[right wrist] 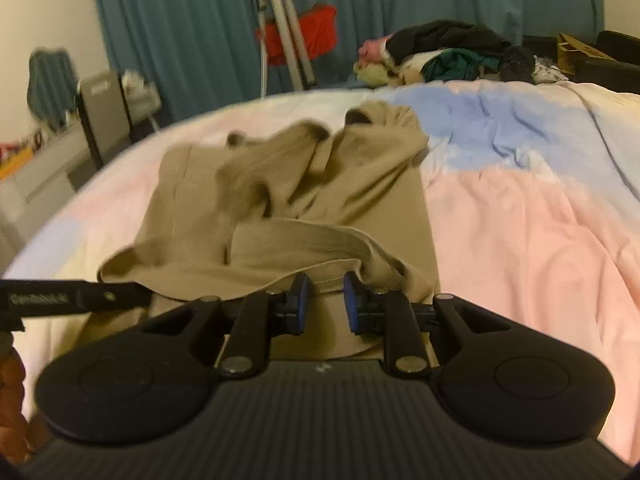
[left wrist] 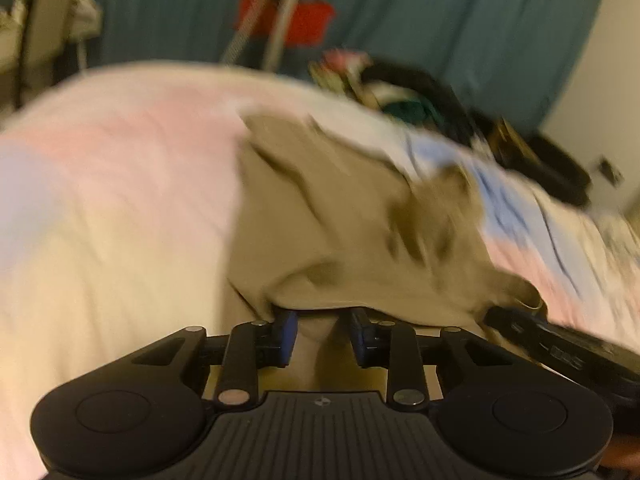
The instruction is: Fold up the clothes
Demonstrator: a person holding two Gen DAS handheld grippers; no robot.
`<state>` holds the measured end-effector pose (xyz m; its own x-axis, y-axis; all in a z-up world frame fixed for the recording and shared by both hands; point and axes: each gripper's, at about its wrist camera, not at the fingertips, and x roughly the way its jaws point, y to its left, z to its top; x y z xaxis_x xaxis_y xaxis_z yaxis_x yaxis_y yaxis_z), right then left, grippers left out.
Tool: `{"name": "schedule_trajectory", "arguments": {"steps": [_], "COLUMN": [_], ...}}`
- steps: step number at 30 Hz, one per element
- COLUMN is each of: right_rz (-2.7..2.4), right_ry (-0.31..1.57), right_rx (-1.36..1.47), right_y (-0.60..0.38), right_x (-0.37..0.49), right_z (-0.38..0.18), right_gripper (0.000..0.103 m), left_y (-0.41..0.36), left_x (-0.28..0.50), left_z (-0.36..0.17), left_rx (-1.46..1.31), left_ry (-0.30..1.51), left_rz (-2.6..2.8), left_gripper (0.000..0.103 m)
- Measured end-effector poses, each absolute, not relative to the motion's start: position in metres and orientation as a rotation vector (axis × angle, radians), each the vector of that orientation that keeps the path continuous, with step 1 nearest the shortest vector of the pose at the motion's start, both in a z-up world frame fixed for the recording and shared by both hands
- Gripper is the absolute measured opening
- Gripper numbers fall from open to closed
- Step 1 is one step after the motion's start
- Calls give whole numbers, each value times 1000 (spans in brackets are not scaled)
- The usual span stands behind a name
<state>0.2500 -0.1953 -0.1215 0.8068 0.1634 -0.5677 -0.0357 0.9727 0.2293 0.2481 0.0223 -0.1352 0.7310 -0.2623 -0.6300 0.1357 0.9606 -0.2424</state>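
A tan garment (right wrist: 288,192) lies rumpled on the bed, its near edge lifted; it also shows blurred in the left wrist view (left wrist: 328,216). My left gripper (left wrist: 324,332) has its fingers under the garment's near edge, with a narrow gap between the blue pads; the tips are hidden by cloth. My right gripper (right wrist: 325,300) sits at the garment's near hem, pads slightly apart with cloth draped over the right finger. The right gripper's body shows at the lower right of the left wrist view (left wrist: 560,344); the left gripper's body shows at the left of the right wrist view (right wrist: 72,298).
The bed has a pink, blue and cream cover (right wrist: 520,208). A pile of dark and mixed clothes (right wrist: 448,56) lies at the far side. A tripod (right wrist: 280,28) and a red item (right wrist: 316,32) stand before a teal curtain. A grey box (right wrist: 104,116) sits left.
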Motion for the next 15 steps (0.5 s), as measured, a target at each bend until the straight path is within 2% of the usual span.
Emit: {"name": "schedule_trajectory", "arguments": {"steps": [2,8,15], "right_rz": [113,128,146], "right_ry": [639,684,736], "right_rx": [212,210,208], "right_y": [-195,-195,-194], "right_x": [246,232,217], "right_z": [-122,-122,-123], "right_gripper": [22,23,24], "left_y": [30,26,-1], "left_x": [248,235,195], "left_z": [-128,-116,-125], "left_rx": [-176,-187,-38], "left_ry": [660,653,770], "left_rz": [-187,-244,-352], "left_gripper": [36,43,50]}}
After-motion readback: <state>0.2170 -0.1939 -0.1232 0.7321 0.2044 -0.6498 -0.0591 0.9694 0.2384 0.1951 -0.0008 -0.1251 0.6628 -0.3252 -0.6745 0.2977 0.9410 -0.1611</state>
